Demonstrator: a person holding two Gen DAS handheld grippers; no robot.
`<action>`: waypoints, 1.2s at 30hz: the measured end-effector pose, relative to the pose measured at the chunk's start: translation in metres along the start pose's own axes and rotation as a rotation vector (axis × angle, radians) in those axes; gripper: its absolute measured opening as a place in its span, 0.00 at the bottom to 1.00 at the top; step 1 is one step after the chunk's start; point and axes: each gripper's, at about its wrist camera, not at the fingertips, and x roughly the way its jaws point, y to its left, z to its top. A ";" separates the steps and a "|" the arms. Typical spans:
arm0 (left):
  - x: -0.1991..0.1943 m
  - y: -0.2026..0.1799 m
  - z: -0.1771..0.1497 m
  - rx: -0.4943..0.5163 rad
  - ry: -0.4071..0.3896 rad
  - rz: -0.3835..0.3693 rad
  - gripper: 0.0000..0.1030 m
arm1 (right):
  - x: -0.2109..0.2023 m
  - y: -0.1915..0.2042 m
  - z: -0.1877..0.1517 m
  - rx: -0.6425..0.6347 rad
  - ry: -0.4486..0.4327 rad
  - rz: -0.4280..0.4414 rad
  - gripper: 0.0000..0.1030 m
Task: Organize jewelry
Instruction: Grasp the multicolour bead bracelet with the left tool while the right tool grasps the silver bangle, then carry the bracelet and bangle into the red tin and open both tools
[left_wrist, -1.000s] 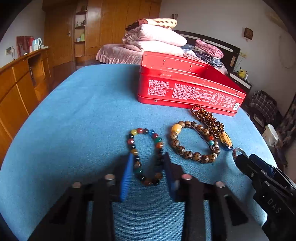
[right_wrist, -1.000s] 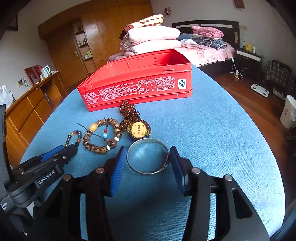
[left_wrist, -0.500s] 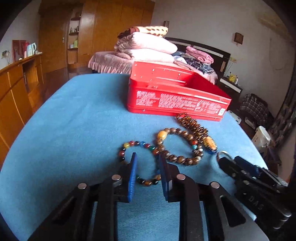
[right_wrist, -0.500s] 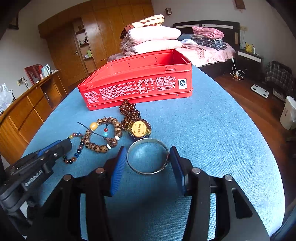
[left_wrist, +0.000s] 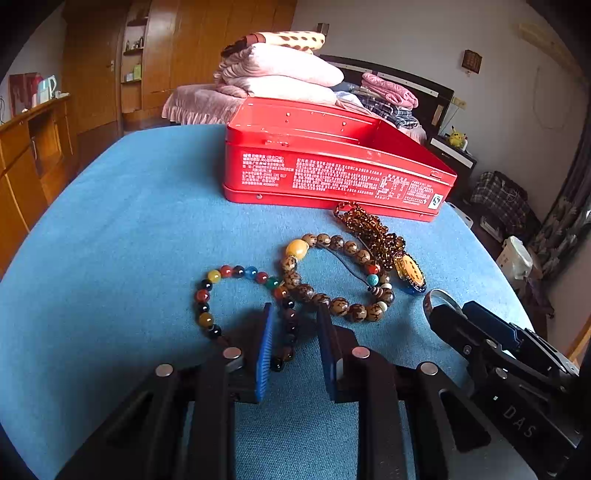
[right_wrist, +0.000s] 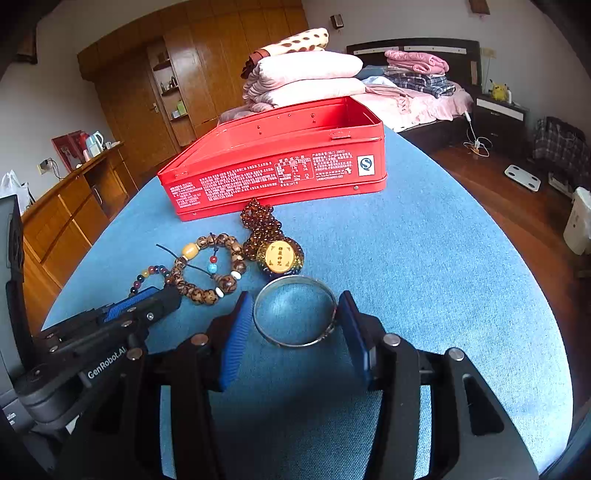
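- Four pieces of jewelry lie on a blue tablecloth (right_wrist: 424, 258), in front of an open red tin (right_wrist: 280, 162) that sits farther back on it.
- The right gripper (right_wrist: 295, 325) rests low on the cloth, its blue-padded fingers (right_wrist: 236, 339) apart on either side of a silver bangle (right_wrist: 295, 312); the right pad sits at the bangle's rim, the left pad just beside it.
- The left gripper (left_wrist: 293, 343) has its fingers (left_wrist: 264, 347) set narrowly apart, straddling the near right side of a multicolored bead bracelet (left_wrist: 236, 295); whether the pads touch the beads I cannot tell.
- A brown wooden bead bracelet (left_wrist: 336, 277) lies touching the multicolored one.
- An amber bead strand with a round yellow pendant (right_wrist: 279, 254) lies between the wooden bracelet and the tin, just beyond the bangle.
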 end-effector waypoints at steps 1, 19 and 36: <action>0.000 0.000 0.000 0.006 0.002 0.005 0.23 | 0.000 0.000 0.000 0.001 0.001 -0.001 0.45; -0.027 0.012 -0.004 -0.068 -0.099 -0.058 0.07 | -0.012 0.001 -0.001 -0.022 -0.018 0.007 0.45; -0.072 0.010 0.043 -0.069 -0.314 -0.105 0.07 | -0.049 0.007 0.052 -0.079 -0.177 0.022 0.45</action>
